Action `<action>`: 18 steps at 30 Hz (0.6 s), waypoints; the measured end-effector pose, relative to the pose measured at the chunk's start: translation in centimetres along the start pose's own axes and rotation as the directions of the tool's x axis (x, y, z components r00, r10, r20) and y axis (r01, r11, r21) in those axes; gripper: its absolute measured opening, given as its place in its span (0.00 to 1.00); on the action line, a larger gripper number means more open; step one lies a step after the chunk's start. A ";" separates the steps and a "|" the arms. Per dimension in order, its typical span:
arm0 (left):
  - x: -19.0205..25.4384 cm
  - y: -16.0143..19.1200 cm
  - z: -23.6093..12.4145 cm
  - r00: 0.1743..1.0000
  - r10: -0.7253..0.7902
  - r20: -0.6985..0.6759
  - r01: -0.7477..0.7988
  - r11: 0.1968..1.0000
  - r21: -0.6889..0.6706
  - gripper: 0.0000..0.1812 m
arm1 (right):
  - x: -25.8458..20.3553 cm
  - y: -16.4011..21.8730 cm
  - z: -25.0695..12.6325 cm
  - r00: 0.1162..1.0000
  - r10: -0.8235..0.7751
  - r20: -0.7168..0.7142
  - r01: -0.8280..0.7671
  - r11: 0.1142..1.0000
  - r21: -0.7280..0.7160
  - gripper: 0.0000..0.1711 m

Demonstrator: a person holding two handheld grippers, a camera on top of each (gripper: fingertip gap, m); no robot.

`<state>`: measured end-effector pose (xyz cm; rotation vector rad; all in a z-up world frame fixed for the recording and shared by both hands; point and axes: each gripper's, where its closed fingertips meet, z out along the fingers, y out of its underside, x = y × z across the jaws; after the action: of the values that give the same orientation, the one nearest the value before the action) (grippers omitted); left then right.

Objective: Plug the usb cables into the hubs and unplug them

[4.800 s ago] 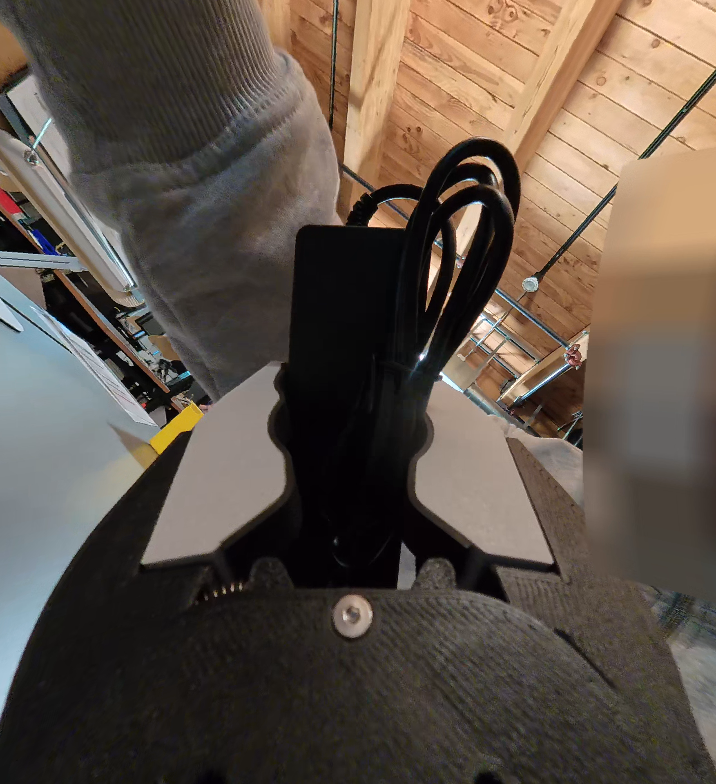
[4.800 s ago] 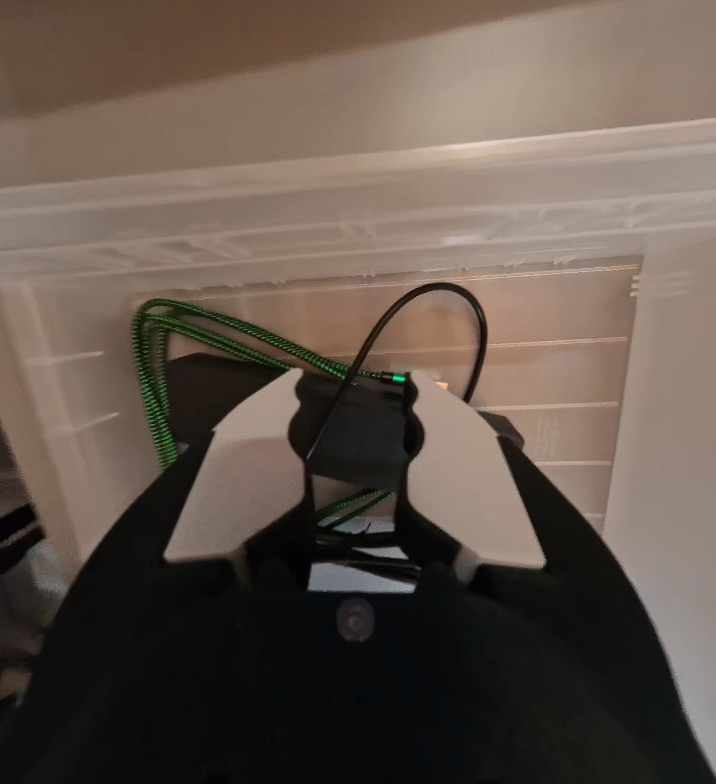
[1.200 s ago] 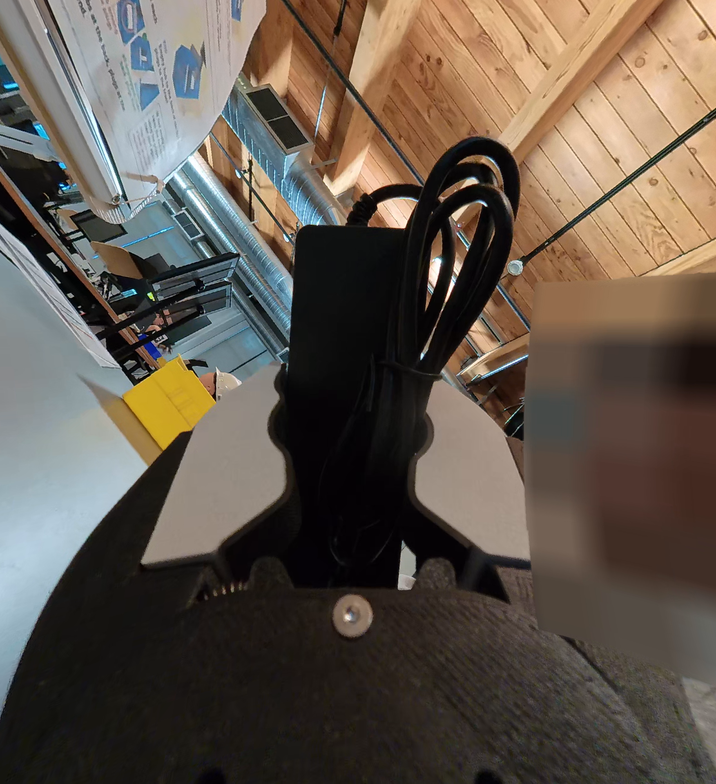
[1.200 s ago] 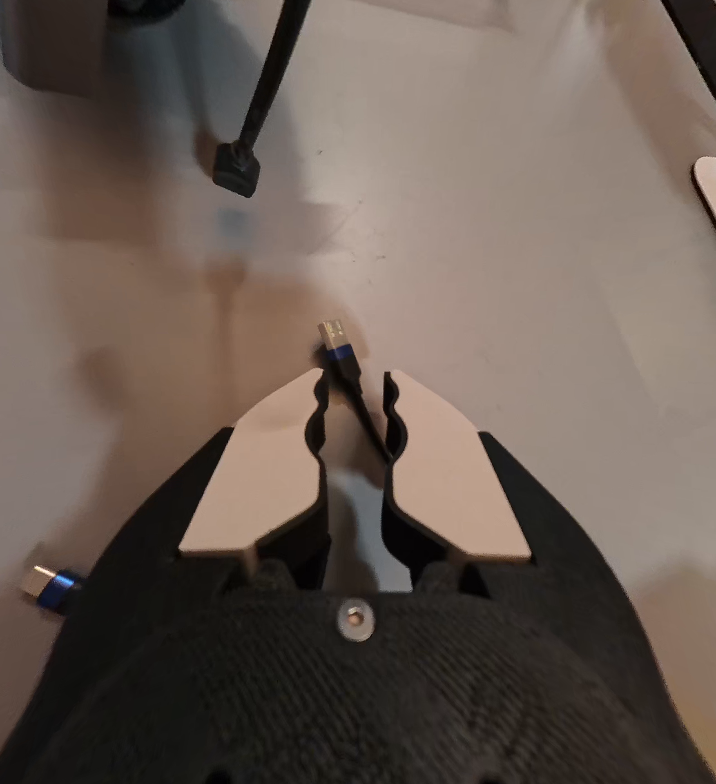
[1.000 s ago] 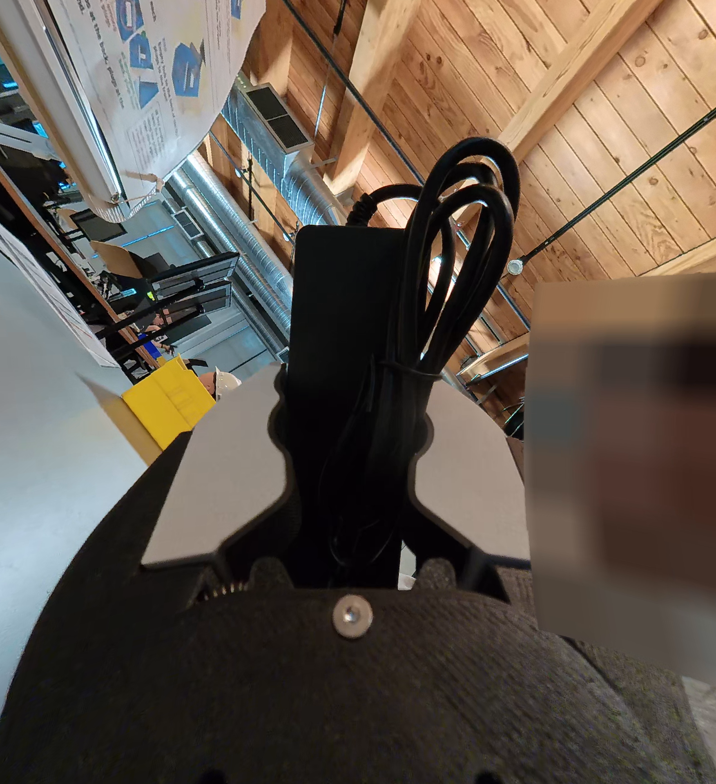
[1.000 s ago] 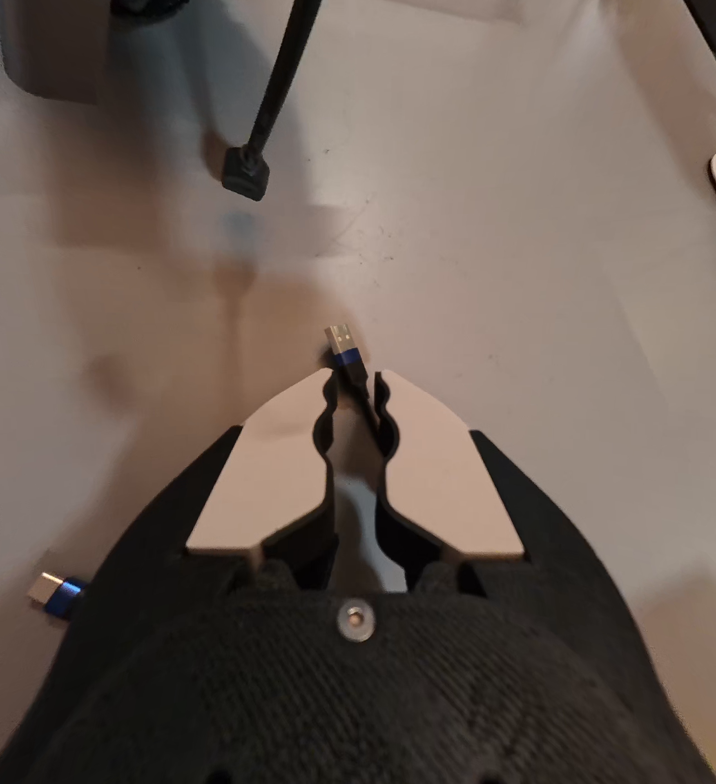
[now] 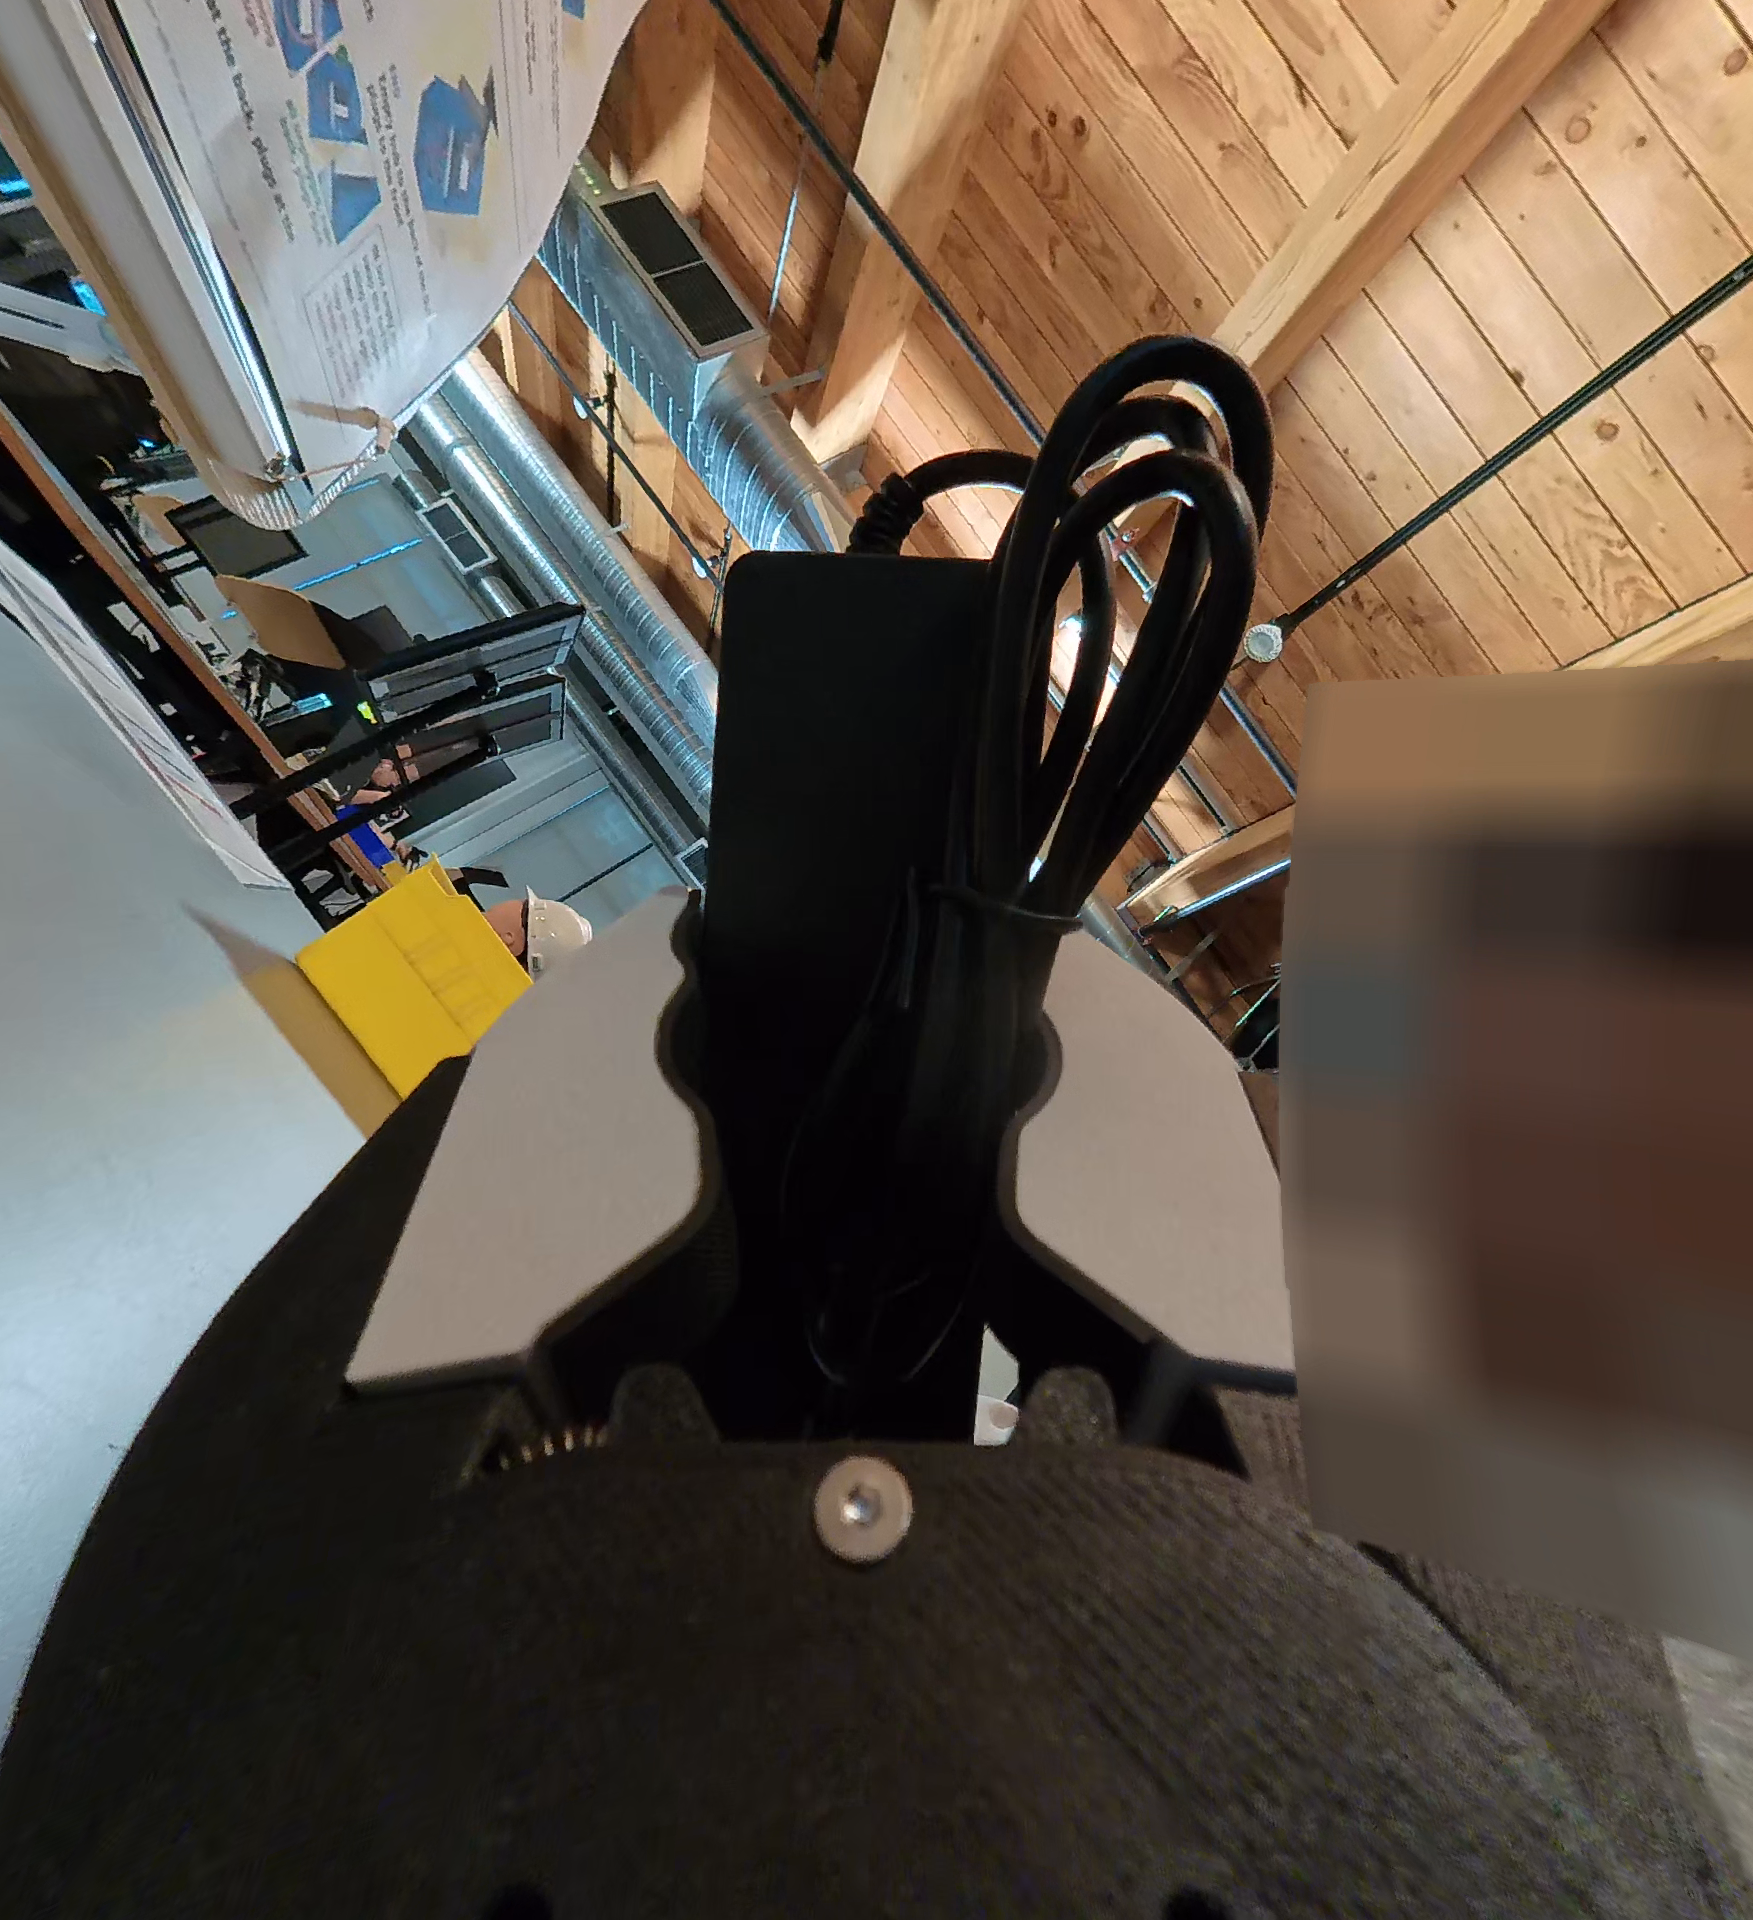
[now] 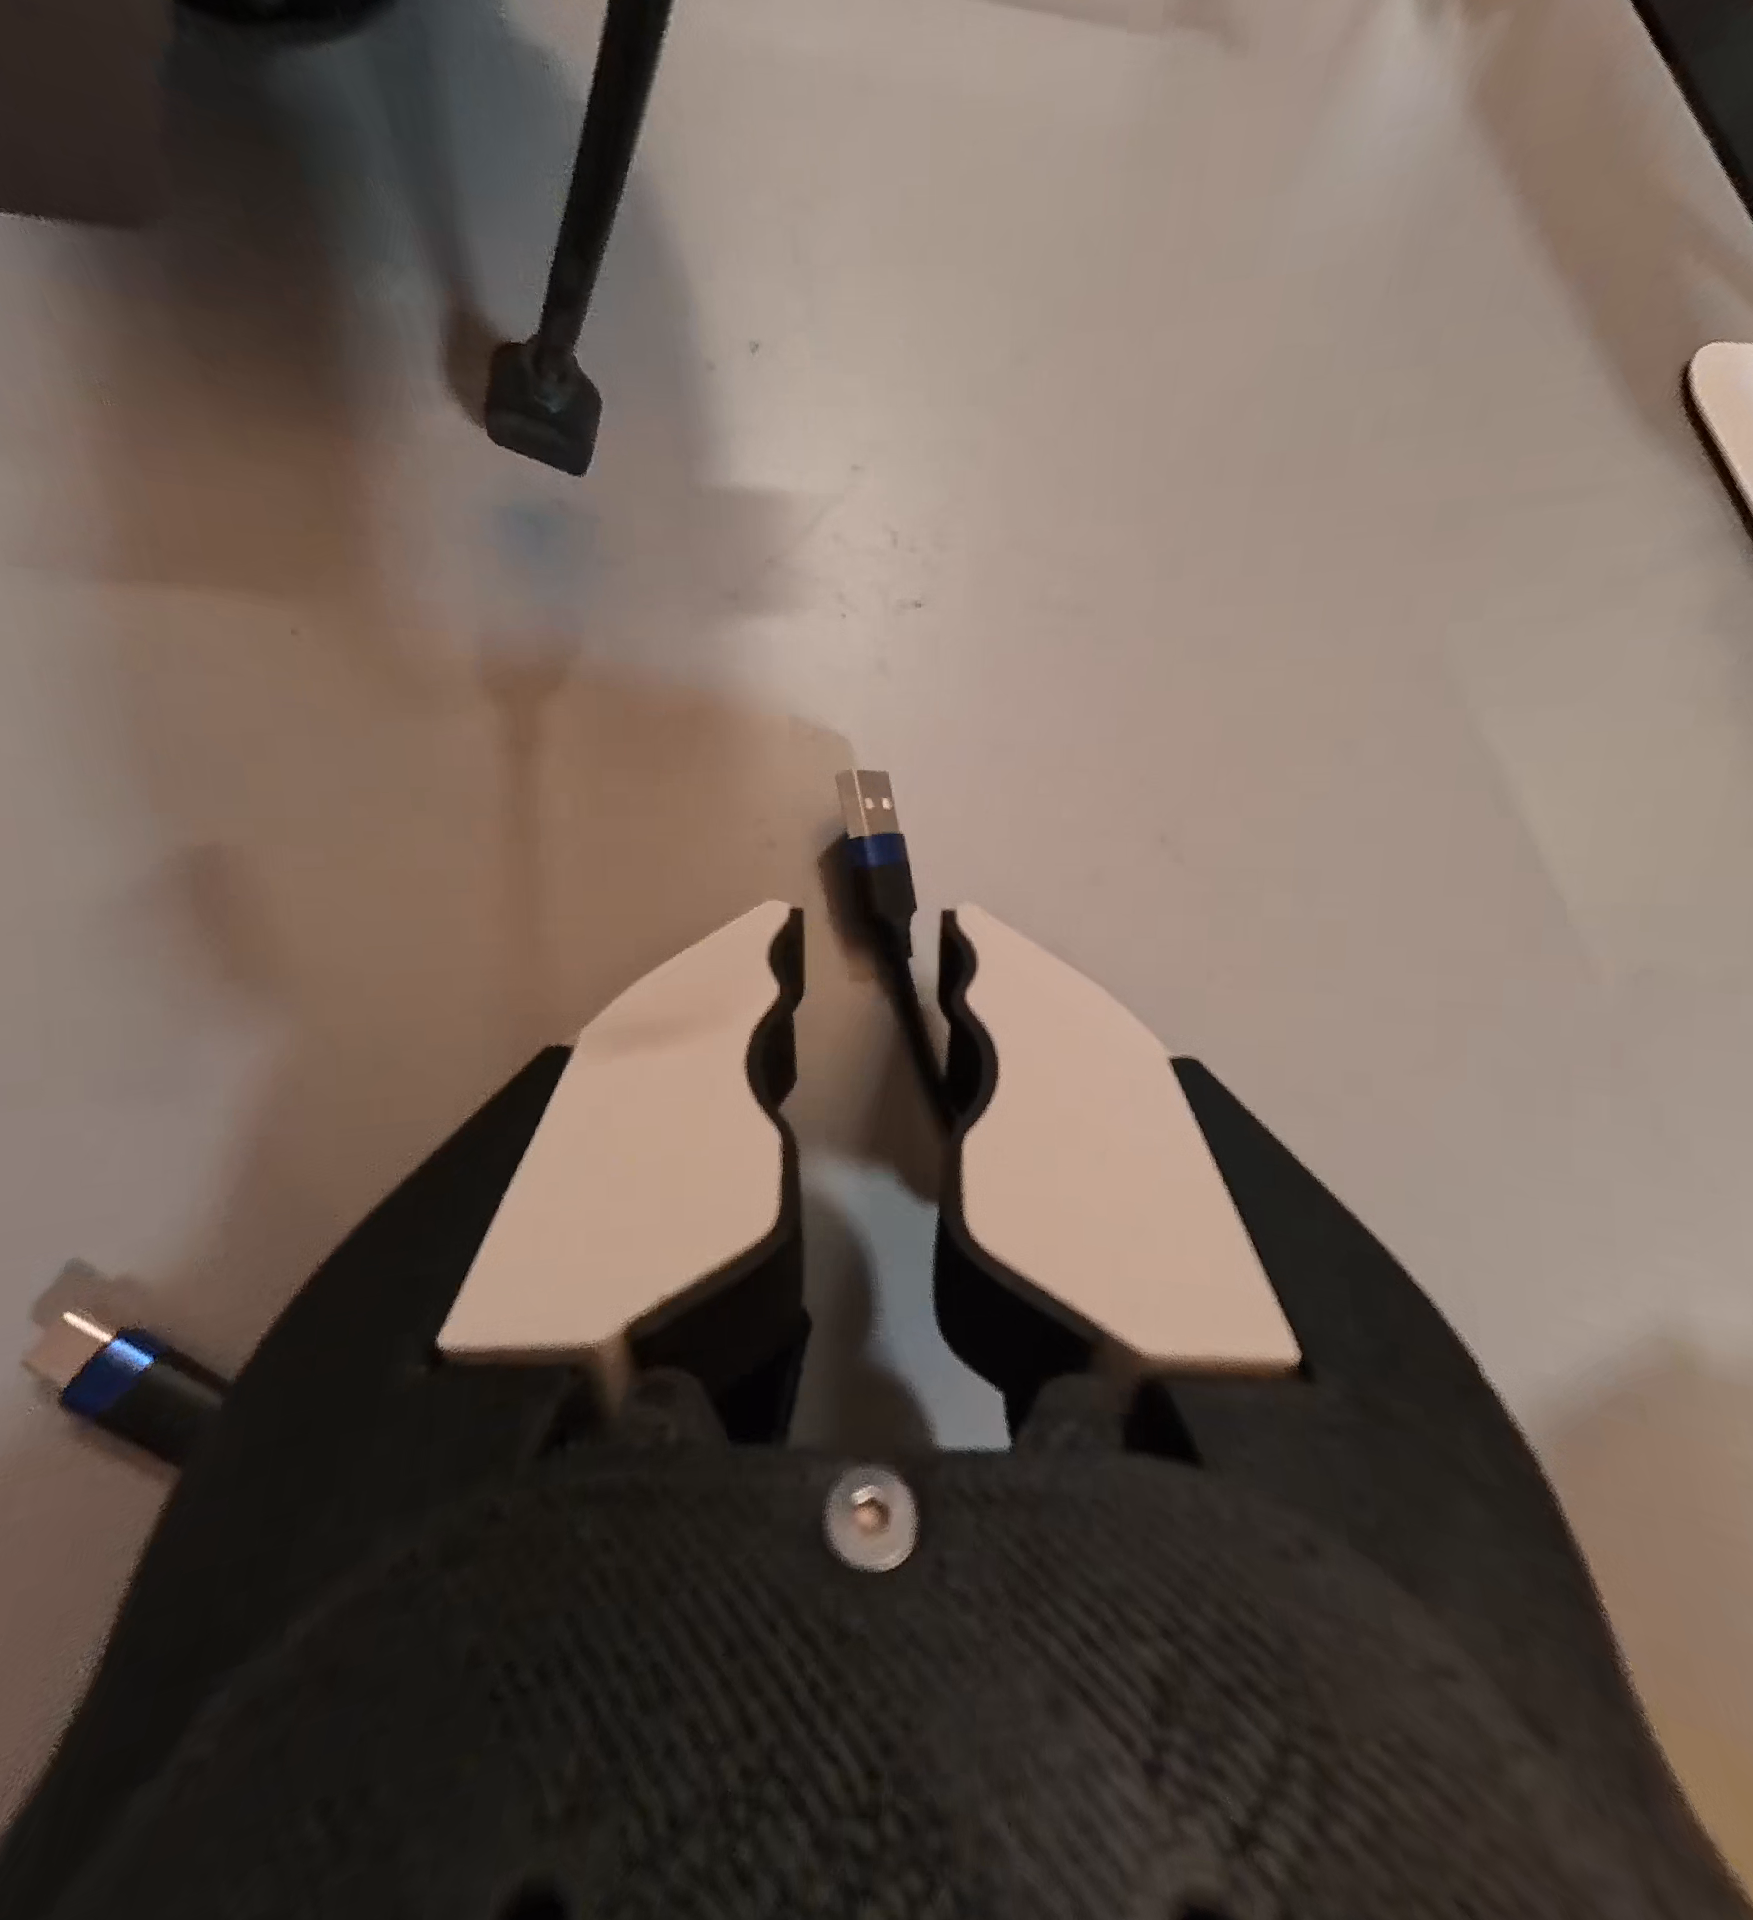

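Judging from the two wrist views, the task is seen to be near its start: no cable is plugged into anything, and no hub port is visible in either view.

In the left wrist view the left gripper (image 7: 861,1039) is tilted up toward a wooden ceiling (image 7: 1423,260), and its fingers are clamped on a black block (image 7: 830,831) with a bundled black cord (image 7: 1132,644) tied against it. Whether this block is one of the hubs cannot be told, since no sockets are shown on the face that is visible. A yellow bin (image 7: 404,977) is seen behind the left finger, away from the work.

In the right wrist view the right gripper (image 8: 870,920) is held low over the pale worktop (image 8: 1267,675). Its fingers are spread, with a clear gap between them, and nothing is pinched. A usb cable (image 8: 877,852) with a blue collar and silver plug lies on the worktop toward its middle; the plug is just ahead of the fingertips and the thin cord runs back through the gap, close to the right finger. A second blue-collared plug (image 8: 98,1371) lies near the left edge of the worktop, beside the gripper body. A black connector (image 8: 539,410) on a thicker cord rests farther off, toward the far edge.

Left to be done, it is judged: the first plug must be gripped, brought to a port, pushed in and pulled out, and the same repeated for the other cable.
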<state>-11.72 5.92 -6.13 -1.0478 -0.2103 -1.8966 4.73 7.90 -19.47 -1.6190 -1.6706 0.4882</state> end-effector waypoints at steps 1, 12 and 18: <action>0.0 0.0 0.0 1.000 -0.001 0.000 0.001 1.000 0.000 0.34 | 0.1 0.0 0.1 1.000 0.000 -0.004 0.000 1.000 -0.004 0.15; -0.2 0.3 0.1 1.000 -0.005 0.003 0.005 1.000 -0.011 0.34 | 1.0 -0.1 0.9 0.995 0.046 -0.092 -0.052 0.996 -0.066 0.05; -0.1 0.4 0.2 1.000 -0.003 0.002 0.003 1.000 -0.012 0.34 | 1.3 -1.5 0.0 0.965 0.261 -0.032 -0.261 0.965 0.008 0.04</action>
<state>-11.31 5.89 -6.22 -1.0584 -0.2024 -1.9019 3.80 8.96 -18.02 -1.8450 -1.4372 0.5908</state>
